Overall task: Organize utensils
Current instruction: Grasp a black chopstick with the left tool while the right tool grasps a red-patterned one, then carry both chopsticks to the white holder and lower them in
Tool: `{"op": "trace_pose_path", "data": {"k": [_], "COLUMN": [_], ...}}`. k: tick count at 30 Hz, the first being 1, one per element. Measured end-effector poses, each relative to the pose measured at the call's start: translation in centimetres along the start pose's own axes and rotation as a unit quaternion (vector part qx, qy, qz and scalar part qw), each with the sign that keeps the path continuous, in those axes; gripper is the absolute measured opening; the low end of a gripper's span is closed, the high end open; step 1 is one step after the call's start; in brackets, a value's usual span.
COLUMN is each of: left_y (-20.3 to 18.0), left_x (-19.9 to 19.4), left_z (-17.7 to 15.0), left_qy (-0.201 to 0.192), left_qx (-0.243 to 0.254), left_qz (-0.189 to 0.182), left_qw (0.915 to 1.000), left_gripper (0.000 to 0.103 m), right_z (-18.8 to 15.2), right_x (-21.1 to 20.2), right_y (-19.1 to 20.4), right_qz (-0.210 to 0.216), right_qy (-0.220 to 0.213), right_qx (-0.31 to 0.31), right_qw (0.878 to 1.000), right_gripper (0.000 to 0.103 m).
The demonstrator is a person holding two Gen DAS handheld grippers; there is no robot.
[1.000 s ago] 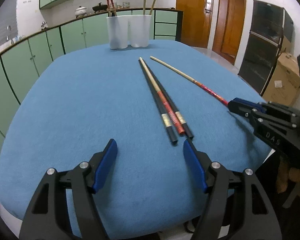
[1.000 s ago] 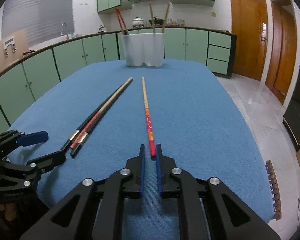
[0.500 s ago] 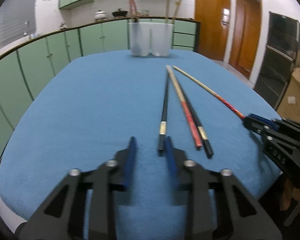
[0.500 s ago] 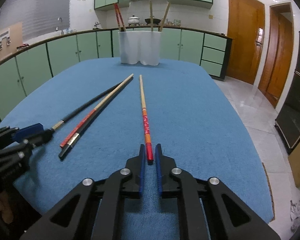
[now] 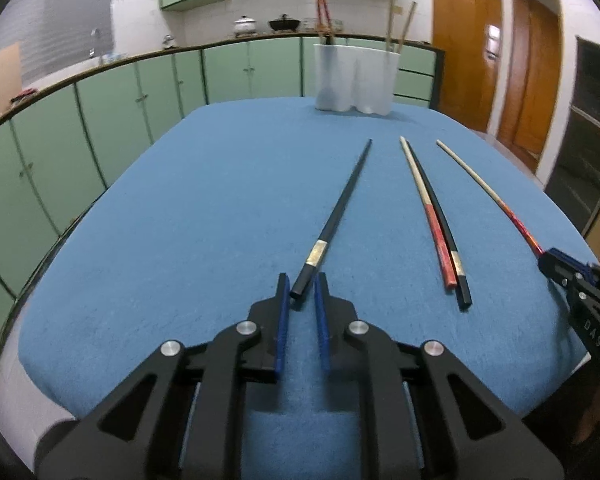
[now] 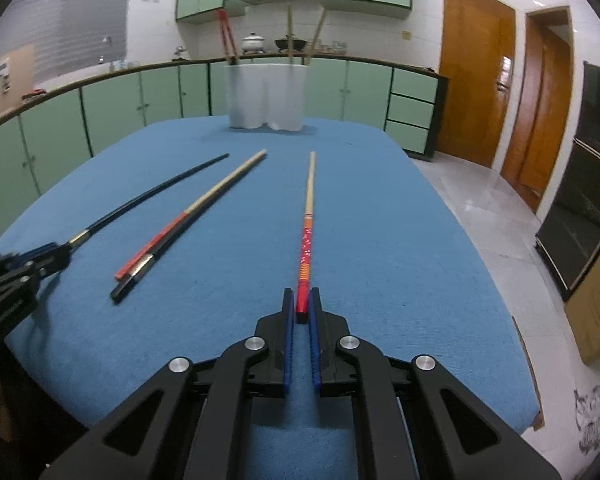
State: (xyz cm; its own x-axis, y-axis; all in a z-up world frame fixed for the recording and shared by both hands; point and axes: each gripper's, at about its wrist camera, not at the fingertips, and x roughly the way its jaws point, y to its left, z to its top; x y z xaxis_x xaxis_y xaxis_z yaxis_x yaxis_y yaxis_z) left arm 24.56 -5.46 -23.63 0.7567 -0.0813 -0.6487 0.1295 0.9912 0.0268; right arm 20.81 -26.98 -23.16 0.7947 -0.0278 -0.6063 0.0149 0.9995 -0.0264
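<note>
Organizing chopsticks, early stage. Four chopsticks lie loose on the blue-covered surface (image 5: 180, 220), so by the look of it most of the sorting remains.

Left gripper (image 5: 300, 284): jaws narrowed about the butt end of a black chopstick (image 5: 342, 204) with a gold band. A little gap shows beside the stick, so whether it is firmly clamped cannot be told. The stick's length lies along the cloth, tip pointing toward the holder.

Right gripper (image 6: 301, 300): jaws nearly closed on the red end of a red-patterned bamboo chopstick (image 6: 307, 220), apparently pinching it. Its pale tip also points toward the holder.

Between these two, touching along their length, lie a red-and-cream chopstick (image 5: 428, 208) and a second black chopstick (image 5: 448, 236), neither grasped.

Container: a white two-compartment utensil holder (image 6: 266, 96) stands at the far edge of the surface, well apart from the loose sticks. Its left compartment holds a pair of red chopsticks (image 6: 227, 40), its right compartment two light bamboo chopsticks (image 6: 304, 36), all leaning upright. Judged from this, each loose stick is still to be lifted and dropped into a compartment.
</note>
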Motion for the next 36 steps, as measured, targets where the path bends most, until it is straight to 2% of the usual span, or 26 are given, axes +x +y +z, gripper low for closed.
{"op": "trace_pose_path", "data": {"k": [2,4,7,10,13,18,25,36], "left_y": [0.4,0.8,1.1,0.8,-0.1,-1.3,-1.2,-0.1], "left_x": [0.3,0.7,1.0,0.8,0.5,0.4,0.1,-6.2], "left_z": [0.2,0.5,0.7,0.4,0.1,-0.3,0.1,3.7], "left_qy": [0.003,0.008,0.007,0.006,0.007,0.006,0.006,-0.011], "left_qx": [0.008,0.011,0.016,0.013,0.005,0.014,0.000,-0.029], "left_qz": [-0.016,-0.042,-0.073,-0.100,-0.123,-0.118,-0.116,-0.105], "left_qw": [0.9998,0.9990,0.9972,0.9948,0.9924,0.9929,0.9932,0.9939], "left_gripper": [0.029,0.034,0.029,0.006,0.006,0.008,0.006,0.006], "right_z": [0.0,0.0,-0.1,-0.1,-0.1,-0.4,0.2,3.4], "right_x": [0.0,0.0,0.0,0.0,0.0,-0.2,-0.7,-7.9], "right_y": [0.0,-0.1,0.2,0.2,0.3,0.6,0.4,-0.5], "right_qz": [-0.002,-0.003,-0.007,-0.008,-0.004,-0.005,0.003,0.031], "right_qy": [-0.001,0.000,-0.002,-0.004,-0.005,-0.006,-0.007,-0.039], "right_qx": [0.002,0.004,-0.003,-0.007,-0.011,-0.014,-0.015,0.003], "right_qw": [1.000,1.000,1.000,1.000,1.000,1.000,1.000,0.999], "right_gripper": [0.009,0.010,0.010,0.010,0.010,0.010,0.006,0.006]}}
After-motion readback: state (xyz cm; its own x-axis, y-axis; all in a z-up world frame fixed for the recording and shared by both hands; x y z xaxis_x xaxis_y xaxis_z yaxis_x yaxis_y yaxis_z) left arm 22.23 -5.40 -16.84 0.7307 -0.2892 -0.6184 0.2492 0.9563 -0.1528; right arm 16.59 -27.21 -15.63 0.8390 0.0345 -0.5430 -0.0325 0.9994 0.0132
